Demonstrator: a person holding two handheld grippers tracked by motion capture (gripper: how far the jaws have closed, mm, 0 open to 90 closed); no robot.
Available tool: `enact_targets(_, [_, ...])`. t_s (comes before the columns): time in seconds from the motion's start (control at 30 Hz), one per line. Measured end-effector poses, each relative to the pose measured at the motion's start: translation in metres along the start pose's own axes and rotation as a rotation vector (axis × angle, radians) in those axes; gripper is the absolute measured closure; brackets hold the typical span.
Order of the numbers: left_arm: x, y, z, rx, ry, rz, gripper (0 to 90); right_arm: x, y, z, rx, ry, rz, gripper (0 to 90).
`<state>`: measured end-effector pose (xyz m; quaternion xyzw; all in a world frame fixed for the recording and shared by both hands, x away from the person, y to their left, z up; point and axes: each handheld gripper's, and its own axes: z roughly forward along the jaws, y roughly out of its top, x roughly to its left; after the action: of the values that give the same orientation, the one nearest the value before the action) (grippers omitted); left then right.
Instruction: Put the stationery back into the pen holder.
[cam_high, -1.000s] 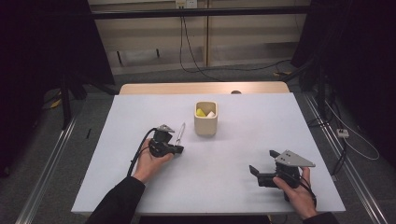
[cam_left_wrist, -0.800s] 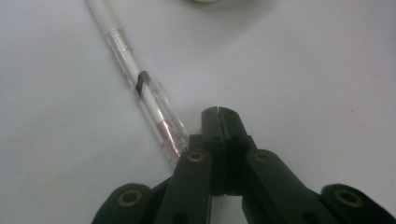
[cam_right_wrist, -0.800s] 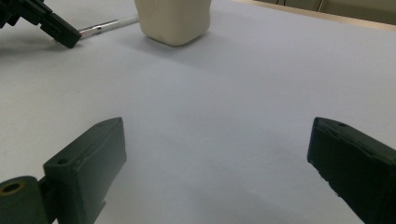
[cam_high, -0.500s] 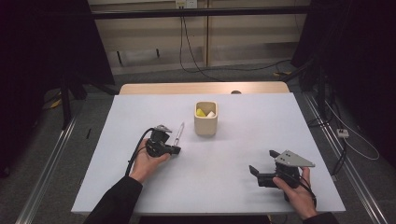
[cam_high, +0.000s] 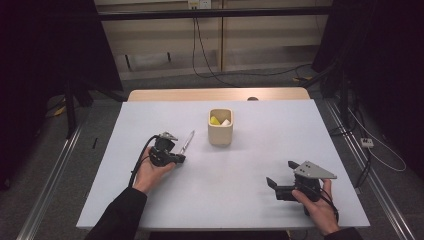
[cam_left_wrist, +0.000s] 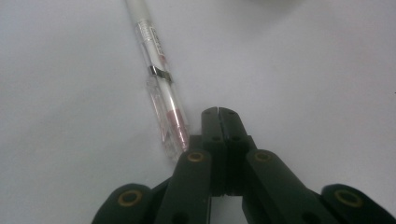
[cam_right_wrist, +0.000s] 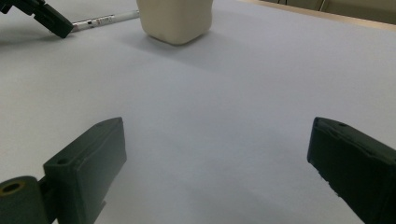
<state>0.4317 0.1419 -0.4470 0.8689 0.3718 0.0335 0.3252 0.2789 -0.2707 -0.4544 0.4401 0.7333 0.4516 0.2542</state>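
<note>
The left gripper (cam_left_wrist: 218, 112) has its jaws pressed together with nothing between them, and the pen (cam_left_wrist: 159, 79) lies flat on the table (cam_high: 260, 165) just beside their tips, at their left in the left gripper view, its near end touching or almost touching the jaw. In the high view the pen (cam_high: 188, 142) lies slantwise left of the cup (cam_high: 220, 127), a little apart from it, with the left gripper (cam_high: 176, 157) at its near end. Compared with a second ago, the pen has slid from close beside the cup to a spot farther left and nearer the person, and the left hand has drawn slightly back with it. That suggests the closed jaws are nudging or dragging the pen, not grasping it; a pickup would call for opening them first. The right gripper (cam_right_wrist: 215, 154) sits with jaws wide apart and empty at the near right (cam_high: 280, 187), unchanged from before.
</note>
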Motion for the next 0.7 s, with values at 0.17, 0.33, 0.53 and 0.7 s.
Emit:
enact_targets(0.17, [0.0016, -0.0003, -0.0019, 0.013, 0.011, 0.023, 90.0, 0.0003, 0.0001, 0.0, 0.0, 0.002, 0.0, 4.7])
enact_targets(0.33, [0.0041, -0.0011, -0.0041, 0.018, 0.018, 0.019, 90.0, 0.0002, 0.0001, -0.0002, -0.002, 0.002, 0.002, 4.7])
enact_targets(0.53, [0.0074, -0.0026, -0.0066, 0.025, 0.028, 0.021, 90.0, 0.0005, 0.0001, -0.0001, -0.001, 0.004, 0.0, 4.7])
enact_targets(0.7, [0.0099, -0.0038, -0.0081, 0.024, 0.036, 0.024, 90.0, 0.0007, 0.0002, -0.0001, -0.001, 0.003, 0.0, 4.7])
